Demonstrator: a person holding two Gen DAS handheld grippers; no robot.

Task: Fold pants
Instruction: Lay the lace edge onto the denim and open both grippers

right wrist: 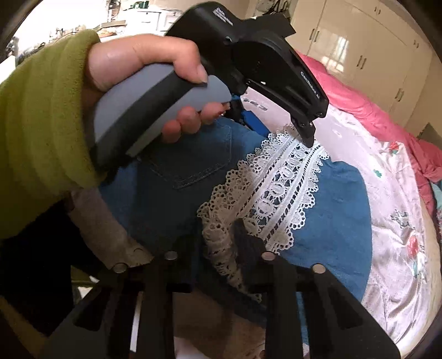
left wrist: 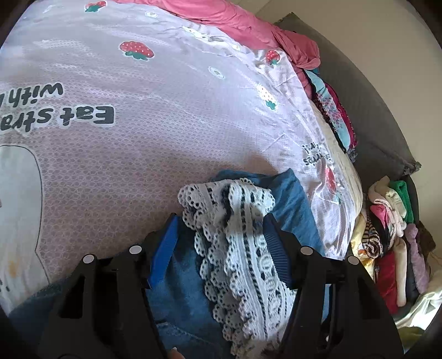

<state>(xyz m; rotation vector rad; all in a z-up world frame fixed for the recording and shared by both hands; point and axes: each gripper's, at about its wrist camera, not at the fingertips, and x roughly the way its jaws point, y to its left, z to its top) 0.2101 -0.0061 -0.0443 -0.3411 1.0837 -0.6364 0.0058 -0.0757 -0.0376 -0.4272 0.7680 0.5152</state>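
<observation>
The pants are blue denim with a white lace cuff, folded on the bed; a back pocket faces up. In the left wrist view my left gripper has the lace cuff and denim between its fingers, which stand fairly wide apart. From the right wrist view the left gripper hovers at the far end of the lace, held by a hand in a green sleeve. My right gripper is at the near end of the lace; its dark fingertips are partly hidden by cloth.
A lilac strawberry-print quilt covers the bed. A pink blanket lies at the far side. Stacks of folded clothes sit at the right, beside a grey headboard. Cream wardrobes stand beyond the bed.
</observation>
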